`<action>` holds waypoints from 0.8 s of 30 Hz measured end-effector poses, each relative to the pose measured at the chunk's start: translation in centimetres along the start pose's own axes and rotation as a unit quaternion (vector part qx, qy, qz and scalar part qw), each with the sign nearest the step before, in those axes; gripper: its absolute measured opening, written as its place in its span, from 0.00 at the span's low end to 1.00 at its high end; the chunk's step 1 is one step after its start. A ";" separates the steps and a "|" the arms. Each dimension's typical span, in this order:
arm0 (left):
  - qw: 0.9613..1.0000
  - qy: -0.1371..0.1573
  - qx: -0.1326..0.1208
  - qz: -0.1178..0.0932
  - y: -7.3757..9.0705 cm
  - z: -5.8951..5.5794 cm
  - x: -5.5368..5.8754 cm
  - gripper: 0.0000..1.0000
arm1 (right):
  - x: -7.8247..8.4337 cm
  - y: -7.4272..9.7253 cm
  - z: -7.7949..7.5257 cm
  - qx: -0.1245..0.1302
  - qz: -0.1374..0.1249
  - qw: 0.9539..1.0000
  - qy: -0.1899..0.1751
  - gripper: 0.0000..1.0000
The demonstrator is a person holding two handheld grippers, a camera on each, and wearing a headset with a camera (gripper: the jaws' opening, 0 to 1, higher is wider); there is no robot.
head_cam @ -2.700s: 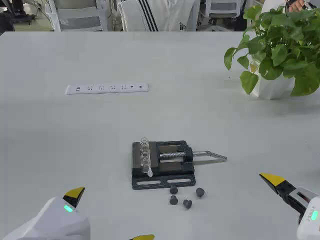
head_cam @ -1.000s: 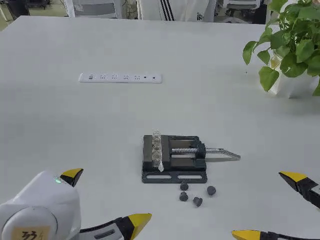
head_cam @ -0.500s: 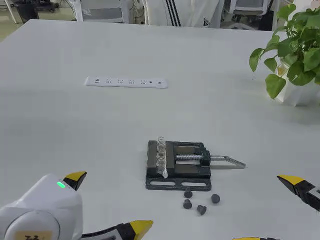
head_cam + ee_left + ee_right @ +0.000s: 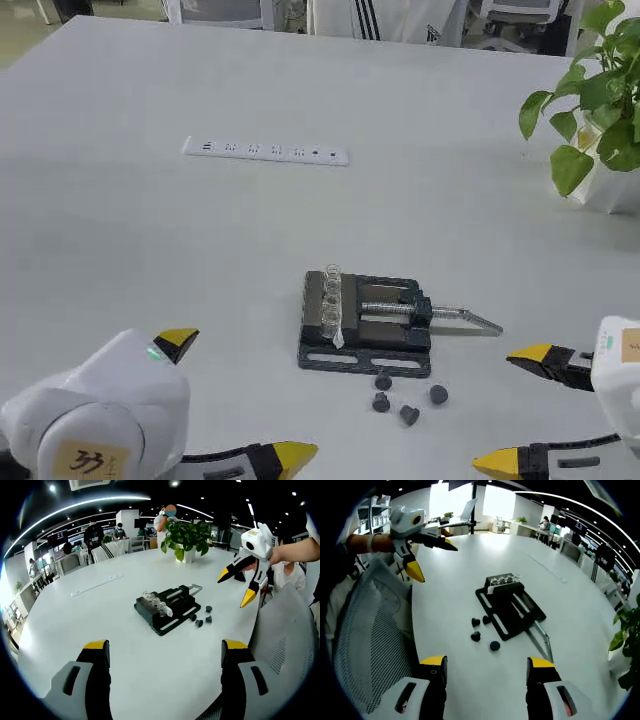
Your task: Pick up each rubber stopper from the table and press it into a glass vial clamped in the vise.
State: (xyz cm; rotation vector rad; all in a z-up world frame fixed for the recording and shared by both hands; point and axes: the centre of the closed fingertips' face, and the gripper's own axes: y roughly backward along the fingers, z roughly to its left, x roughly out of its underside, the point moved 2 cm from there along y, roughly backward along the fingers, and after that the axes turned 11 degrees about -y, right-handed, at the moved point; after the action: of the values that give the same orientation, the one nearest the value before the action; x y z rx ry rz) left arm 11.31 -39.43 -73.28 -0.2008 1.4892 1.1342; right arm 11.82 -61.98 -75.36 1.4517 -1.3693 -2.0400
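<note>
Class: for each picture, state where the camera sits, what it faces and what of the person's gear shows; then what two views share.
Head view: head-worn, looking down at the vise; left gripper and right gripper low, open.
Left gripper view: on the left gripper, facing the vise; own jaws below, right gripper at right.
Right gripper view: on the right gripper, facing the vise; own jaws below, left gripper upper left.
Shared: both gripper views show the stoppers.

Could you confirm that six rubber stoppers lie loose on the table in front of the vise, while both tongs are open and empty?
Not quite: the head view shows four rubber stoppers, not six. They do lie loose on the table in front of the vise, and the left tongs and right tongs are both open and empty.
</note>
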 end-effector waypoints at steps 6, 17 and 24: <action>1.000 -0.007 0.010 0.005 -0.3 -0.2 0.3 0.90 | -0.3 -1.1 -0.6 -0.039 0.052 0.997 0.040 0.53; 0.999 -0.022 0.022 0.011 -0.7 -0.8 0.5 0.90 | -0.9 -3.0 -1.8 -0.079 0.122 0.983 0.109 0.37; 0.999 -0.032 0.033 0.013 -0.8 -1.1 0.6 0.89 | -1.0 -4.3 -2.2 -0.090 0.146 0.974 0.146 0.28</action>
State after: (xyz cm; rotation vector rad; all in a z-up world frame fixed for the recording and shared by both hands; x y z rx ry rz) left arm 10.93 -40.40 -74.34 -0.0997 1.4735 1.0999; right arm 15.34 -60.27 -78.41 1.3200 -1.1666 -1.6455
